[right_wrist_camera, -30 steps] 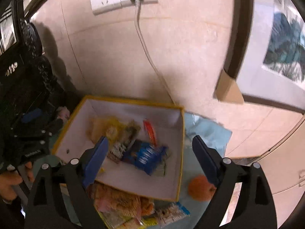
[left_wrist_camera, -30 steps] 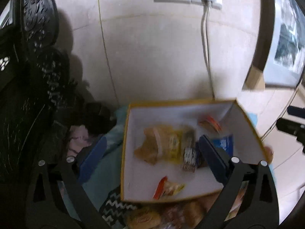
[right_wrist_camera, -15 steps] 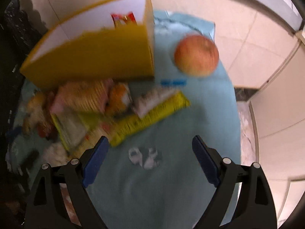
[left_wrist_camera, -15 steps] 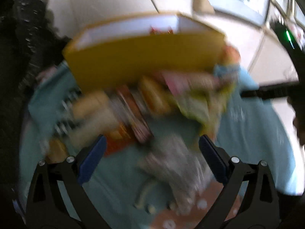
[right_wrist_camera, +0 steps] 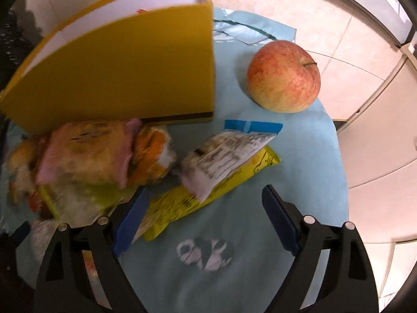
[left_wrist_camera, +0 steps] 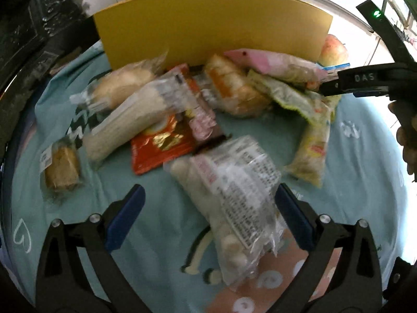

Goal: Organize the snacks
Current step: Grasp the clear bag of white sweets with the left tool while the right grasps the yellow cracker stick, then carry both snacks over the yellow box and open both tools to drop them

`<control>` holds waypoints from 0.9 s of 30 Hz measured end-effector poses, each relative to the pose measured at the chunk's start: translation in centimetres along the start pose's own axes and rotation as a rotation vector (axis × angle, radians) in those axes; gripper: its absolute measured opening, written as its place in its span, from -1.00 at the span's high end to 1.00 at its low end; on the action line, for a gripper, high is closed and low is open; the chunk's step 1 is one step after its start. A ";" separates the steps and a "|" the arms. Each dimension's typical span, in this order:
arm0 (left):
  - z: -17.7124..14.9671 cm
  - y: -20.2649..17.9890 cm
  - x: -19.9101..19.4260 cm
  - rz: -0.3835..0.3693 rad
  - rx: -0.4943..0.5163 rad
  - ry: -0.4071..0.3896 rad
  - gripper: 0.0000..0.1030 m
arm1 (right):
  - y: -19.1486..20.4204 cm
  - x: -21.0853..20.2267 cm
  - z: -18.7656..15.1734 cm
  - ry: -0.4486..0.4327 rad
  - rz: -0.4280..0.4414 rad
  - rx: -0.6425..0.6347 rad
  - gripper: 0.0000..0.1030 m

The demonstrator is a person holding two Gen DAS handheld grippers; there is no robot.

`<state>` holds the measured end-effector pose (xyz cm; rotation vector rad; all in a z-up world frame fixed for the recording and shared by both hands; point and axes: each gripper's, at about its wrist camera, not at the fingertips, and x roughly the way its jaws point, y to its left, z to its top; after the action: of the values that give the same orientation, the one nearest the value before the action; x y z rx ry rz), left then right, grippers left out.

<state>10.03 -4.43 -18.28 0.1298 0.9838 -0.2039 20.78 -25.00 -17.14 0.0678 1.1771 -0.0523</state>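
Pale floor tiles lie around a light blue cloth, and on this cloth we see the yellow box standing, which we take as our landmark. From the left wrist view, a heap of snacks lies on the cloth just in front of the box wall: a long pale cracker pack leaning over a red packet, a wrapped bun touching the box, a pink-topped bag also against it, and a small wrapped cake well apart from the box, toward the left. Our left gripper is spread wide, and it holds nothing; a clear bag with printed text lies between its blue pads, but we cannot tell if a pad touches it. Beside the right end of the box an apple is partly hidden, and the other tool reaches in near it. From the right wrist view, the box shows its white inside, and the apple sits on the cloth just beside its right corner, not touching. In front of the box lie a yellow packet with a white labelled packet on top, and a blurred pile of bags under the box's front edge. Our right gripper is also wide open and empty, with its left pad just over the near end of the yellow packet.
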 end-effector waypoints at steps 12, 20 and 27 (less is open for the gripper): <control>0.0 0.3 -0.4 -0.062 -0.011 -0.002 -0.65 | 0.4 -0.1 -3.5 0.038 0.049 -0.197 0.60; 1.0 -0.2 -2.2 -0.172 -0.005 -0.022 0.05 | -1.9 -2.3 -6.2 -0.003 0.145 -0.111 0.61; 0.7 0.6 -5.4 -0.202 -0.004 -0.065 0.05 | -3.8 -6.3 -7.8 -0.041 0.218 -0.068 0.61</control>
<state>7.80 -3.35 -13.35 0.0194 0.9323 -0.3893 10.88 -28.12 -14.45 0.1340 1.1239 0.1783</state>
